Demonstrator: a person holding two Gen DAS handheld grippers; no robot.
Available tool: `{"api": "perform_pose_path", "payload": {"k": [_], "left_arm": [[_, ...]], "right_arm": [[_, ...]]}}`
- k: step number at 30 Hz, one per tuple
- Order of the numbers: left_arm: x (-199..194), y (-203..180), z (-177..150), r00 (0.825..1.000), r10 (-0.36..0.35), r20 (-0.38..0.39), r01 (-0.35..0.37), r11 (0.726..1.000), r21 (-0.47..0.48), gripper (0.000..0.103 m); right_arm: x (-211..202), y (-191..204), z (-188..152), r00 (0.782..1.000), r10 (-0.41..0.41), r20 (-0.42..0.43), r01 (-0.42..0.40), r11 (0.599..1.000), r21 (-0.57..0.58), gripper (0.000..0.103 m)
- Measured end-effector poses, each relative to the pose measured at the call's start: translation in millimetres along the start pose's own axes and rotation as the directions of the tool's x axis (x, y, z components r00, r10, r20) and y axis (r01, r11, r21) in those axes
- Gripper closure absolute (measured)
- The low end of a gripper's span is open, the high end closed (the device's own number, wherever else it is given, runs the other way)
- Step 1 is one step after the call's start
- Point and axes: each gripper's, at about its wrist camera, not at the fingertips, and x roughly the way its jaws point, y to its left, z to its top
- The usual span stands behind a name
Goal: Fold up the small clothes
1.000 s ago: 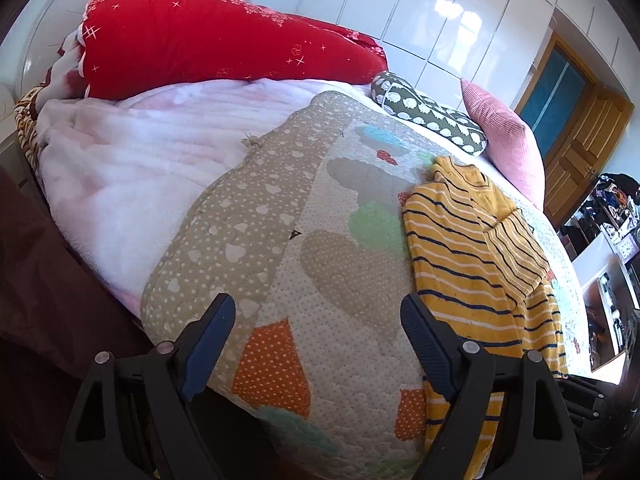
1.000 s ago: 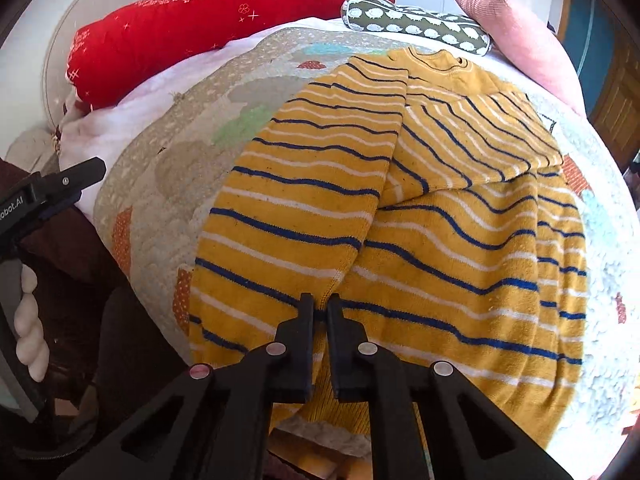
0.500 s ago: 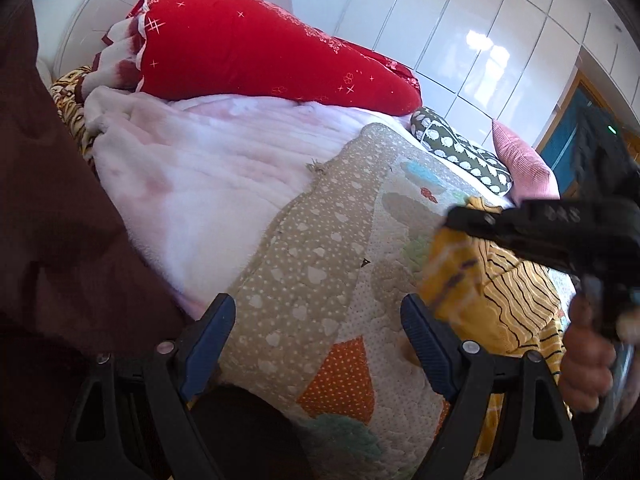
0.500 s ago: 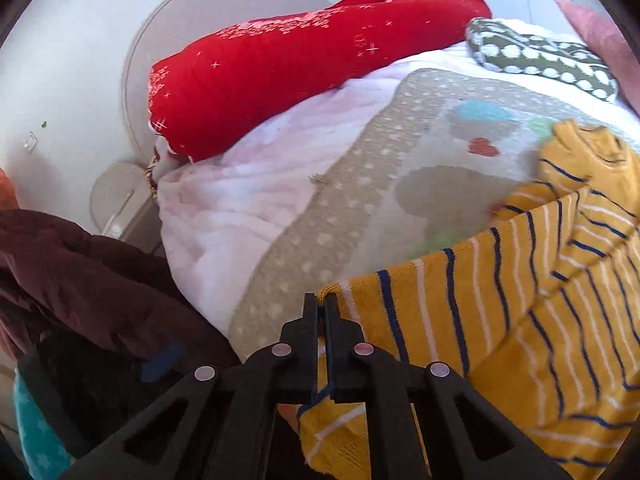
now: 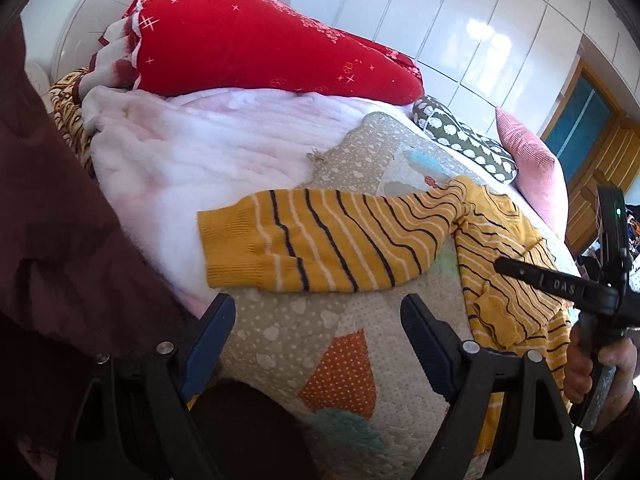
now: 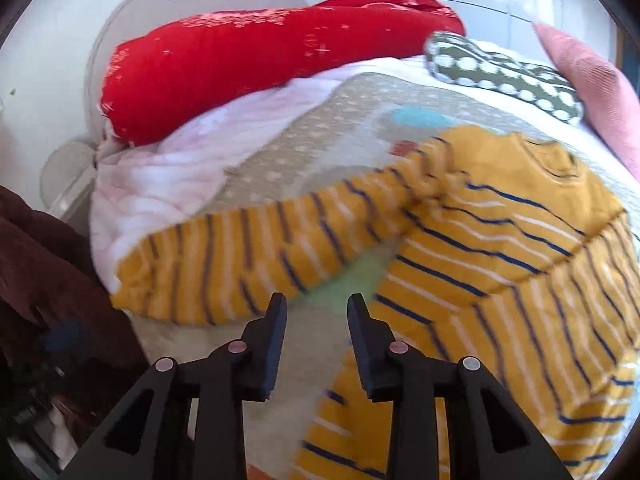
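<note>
A small yellow sweater with navy and white stripes [image 5: 500, 256] lies on the patterned quilt [image 5: 320, 344]. One sleeve [image 5: 320, 248] is stretched out flat to the left, its cuff over the pink blanket. The sweater also shows in the right wrist view [image 6: 500, 240], with the sleeve [image 6: 248, 256] spread left. My left gripper [image 5: 318, 320] is open and empty, just short of the sleeve. My right gripper [image 6: 317, 312] is open and empty above the quilt between sleeve and body; it also shows at the right in the left wrist view [image 5: 560, 288].
A red bolster [image 5: 260, 52], a pink fluffy blanket [image 5: 200, 152], a green dotted pillow [image 5: 468, 144] and a pink pillow [image 5: 532, 168] lie at the bed's far side. Dark brown cloth [image 5: 52, 240] hangs at the left. White wardrobe doors [image 5: 460, 20] stand behind.
My right gripper pulled the sleeve out to the left, laid it flat, then opened and let it go. My left gripper stayed open.
</note>
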Motion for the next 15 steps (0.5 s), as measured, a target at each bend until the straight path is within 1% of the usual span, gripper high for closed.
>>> {"api": "perform_pose_path", "payload": {"k": [1, 3, 6, 8, 9, 10, 11, 12, 13, 15], "left_arm": [[2.5, -6.0, -1.4, 1.0, -0.011, -0.006, 0.011, 1.0, 0.008, 0.019], [7.7, -18.9, -4.7, 0.999, -0.041, -0.03, 0.041, 0.999, 0.02, 0.019], [8.9, -37.1, -9.9, 0.996, -0.065, -0.061, 0.068, 0.997, 0.043, 0.019], [3.5, -49.4, -13.7, 0.997, -0.057, -0.06, 0.062, 0.995, 0.074, 0.019], [0.6, -53.5, -15.0, 0.997, -0.054, -0.059, 0.059, 0.995, 0.086, 0.019], [-2.6, -57.2, -16.2, 0.997, -0.055, -0.059, 0.06, 0.994, 0.094, 0.019], [-5.5, -60.3, -18.1, 0.997, -0.056, -0.06, 0.061, 0.993, 0.099, 0.019], [-8.5, -63.7, -19.5, 0.996, -0.058, -0.061, 0.064, 0.992, 0.106, 0.019], [-10.2, -66.7, -20.1, 0.996, -0.06, -0.061, 0.066, 0.991, 0.112, 0.019], [-12.2, -74.1, -23.0, 0.996, -0.067, -0.065, 0.075, 0.989, 0.128, 0.019]], "right_arm": [[-4.6, -11.5, -9.9, 0.999, -0.035, -0.013, 0.035, 0.999, -0.002, 0.069], [-9.4, -21.2, -26.1, 0.997, -0.067, -0.038, 0.066, 0.998, -0.023, 0.069], [-5.8, -15.7, -42.3, 0.996, -0.074, -0.046, 0.071, 0.995, -0.069, 0.069], [3.9, -5.8, -51.3, 0.996, -0.079, -0.051, 0.073, 0.992, -0.106, 0.066], [10.7, -0.9, -56.7, 0.992, -0.111, -0.052, 0.103, 0.986, -0.134, 0.066], [17.3, 1.7, -61.5, 0.986, -0.16, -0.049, 0.151, 0.976, -0.158, 0.066], [19.5, 2.8, -64.5, 0.983, -0.178, -0.046, 0.168, 0.973, -0.159, 0.074], [15.3, 0.2, -66.6, 0.987, -0.159, -0.028, 0.155, 0.98, -0.124, 0.092], [6.3, -7.6, -65.4, 0.989, -0.146, -0.004, 0.145, 0.987, -0.066, 0.092], [-19.2, -32.8, -63.6, 0.996, -0.072, 0.061, 0.067, 0.995, 0.071, 0.094]]}}
